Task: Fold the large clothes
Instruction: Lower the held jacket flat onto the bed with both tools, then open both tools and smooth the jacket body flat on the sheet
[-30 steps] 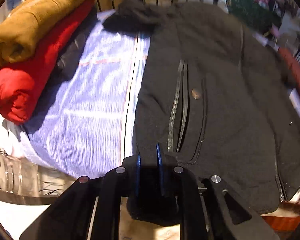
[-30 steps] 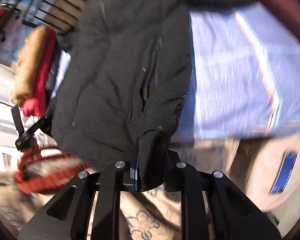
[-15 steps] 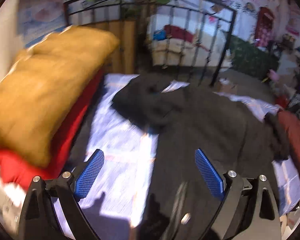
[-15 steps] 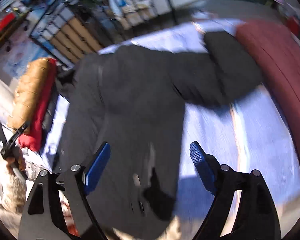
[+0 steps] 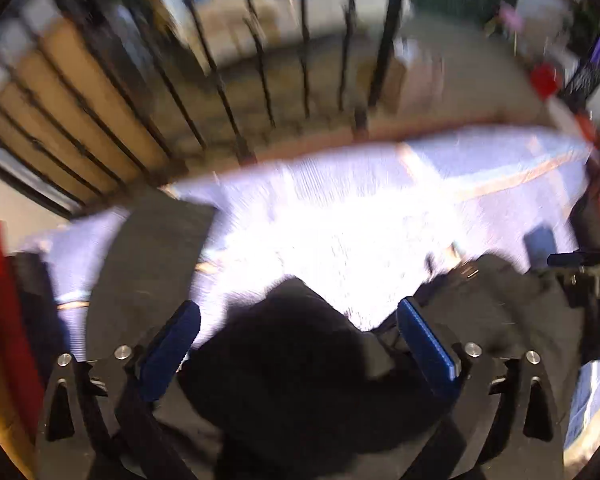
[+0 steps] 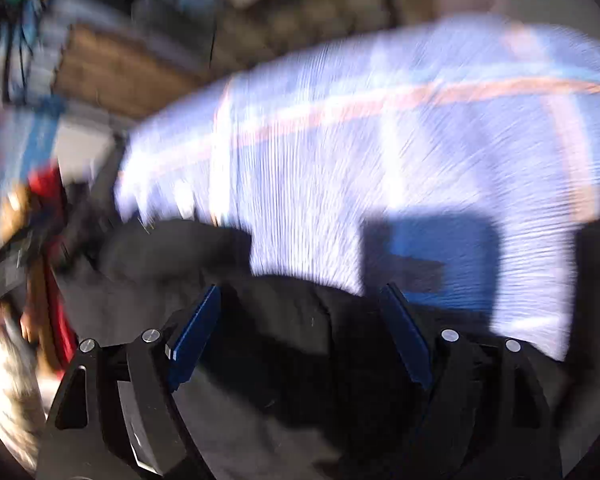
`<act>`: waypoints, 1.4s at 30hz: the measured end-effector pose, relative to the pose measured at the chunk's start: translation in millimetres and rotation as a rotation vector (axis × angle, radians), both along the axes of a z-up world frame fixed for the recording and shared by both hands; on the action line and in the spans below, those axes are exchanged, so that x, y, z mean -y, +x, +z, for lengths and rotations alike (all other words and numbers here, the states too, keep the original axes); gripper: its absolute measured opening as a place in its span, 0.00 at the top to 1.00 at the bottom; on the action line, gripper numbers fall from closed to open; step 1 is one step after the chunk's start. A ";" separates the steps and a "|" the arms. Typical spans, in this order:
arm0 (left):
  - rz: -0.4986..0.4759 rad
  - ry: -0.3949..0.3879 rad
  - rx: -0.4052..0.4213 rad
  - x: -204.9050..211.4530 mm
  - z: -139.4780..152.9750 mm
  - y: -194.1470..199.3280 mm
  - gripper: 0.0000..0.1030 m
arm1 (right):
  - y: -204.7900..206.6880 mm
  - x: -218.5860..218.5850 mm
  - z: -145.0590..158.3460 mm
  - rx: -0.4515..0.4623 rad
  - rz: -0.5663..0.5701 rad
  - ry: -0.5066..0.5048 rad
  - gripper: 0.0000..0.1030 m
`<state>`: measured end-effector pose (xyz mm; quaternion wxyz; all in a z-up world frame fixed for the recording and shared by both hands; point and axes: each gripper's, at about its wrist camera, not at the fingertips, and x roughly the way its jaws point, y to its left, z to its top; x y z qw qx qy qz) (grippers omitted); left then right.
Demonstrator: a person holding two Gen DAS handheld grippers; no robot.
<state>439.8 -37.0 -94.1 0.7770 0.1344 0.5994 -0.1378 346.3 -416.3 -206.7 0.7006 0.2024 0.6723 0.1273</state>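
Nearest, left gripper (image 5: pixel 298 322) spread wide and empty, jaws just opened further, over the black coat's (image 5: pixel 300 380) dark bunched top on the pale checked sheet (image 5: pixel 360 216); right gripper (image 6: pixel 300 308) likewise wide, gripping nothing, coat (image 6: pixel 284 344) below. Beyond, only in left view: black bed rails (image 5: pixel 260 60); both frames blurred

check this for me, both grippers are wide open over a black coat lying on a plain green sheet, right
Not quite: the sheet is pale blue with orange stripes, not plain green, as the right wrist view shows. The rest holds: the left gripper and right gripper are both wide open over the black coat.
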 end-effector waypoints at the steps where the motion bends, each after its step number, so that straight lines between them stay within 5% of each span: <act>1: -0.043 0.021 -0.039 9.0 -16.9 -0.6 0.10 | 1.0 -9.7 -5.4 0.002 0.045 -0.030 0.20; 4: -0.152 0.017 -0.083 22.8 -43.0 -45.4 0.30 | -22.9 -34.8 -0.8 0.085 0.215 -0.083 0.32; 6: -0.242 0.049 -0.042 32.1 -46.6 -73.6 0.43 | -41.7 -41.2 7.8 0.116 0.284 -0.074 0.74; 8: -0.318 0.077 -0.011 36.1 -41.2 -90.3 0.59 | -56.9 -42.4 19.8 0.142 0.319 -0.058 0.87; 11: -0.285 0.021 0.031 27.8 -4.7 -97.0 0.83 | -82.6 -36.6 67.9 0.287 0.250 -0.118 0.90; 16: -0.082 -0.088 0.340 8.0 83.0 -90.3 0.86 | -116.6 -37.1 171.0 0.705 0.184 -0.426 0.87; 17: -0.016 -0.122 0.380 2.8 89.0 -83.9 0.79 | -113.2 -34.0 173.7 0.740 0.172 -0.484 0.75; 18: 0.018 -0.123 0.403 4.8 85.5 -81.6 0.63 | -103.9 -32.4 168.6 0.744 0.157 -0.532 0.40; 19: 0.030 -0.090 0.420 9.4 73.4 -76.0 0.52 | -89.2 -25.8 155.1 0.697 0.112 -0.594 0.20; 20: 0.047 -0.036 0.459 13.7 56.5 -68.3 0.36 | -78.9 -18.4 144.1 0.669 0.065 -0.620 0.08; 21: 0.060 0.010 0.488 20.9 37.9 -57.4 0.23 | -70.2 -7.9 132.1 0.641 0.005 -0.588 0.09; 24: 0.151 0.104 0.471 24.3 20.0 -46.6 0.28 | -69.9 28.4 110.5 0.464 -0.206 -0.433 0.27; 26: 0.191 -0.054 0.467 9.6 46.1 -71.1 0.27 | -107.0 30.7 131.5 0.528 -0.270 -0.312 0.27; 28: 0.176 -0.198 0.495 -4.8 73.2 -112.0 0.15 | -147.0 11.6 152.0 0.597 -0.234 -0.324 0.24; 29: 0.157 -0.231 0.515 -10.3 77.0 -133.3 0.04 | -160.6 -0.2 155.8 0.613 -0.202 -0.330 0.19; 30: 0.125 -0.232 0.525 -9.4 75.8 -154.0 0.06 | -175.3 -13.0 155.0 0.620 -0.155 -0.329 0.17; 35: 0.038 -0.040 0.371 30.2 -1.7 -201.5 0.06 | -209.4 -98.6 92.5 0.517 0.029 -0.421 0.17; 38: 0.051 0.142 0.197 44.9 -74.4 -203.8 0.04 | -212.8 -128.2 27.6 0.334 0.109 -0.539 0.13; 42: 0.141 0.081 0.125 38.0 -85.0 -184.5 0.05 | -208.6 -132.6 11.0 0.349 0.068 -0.554 0.07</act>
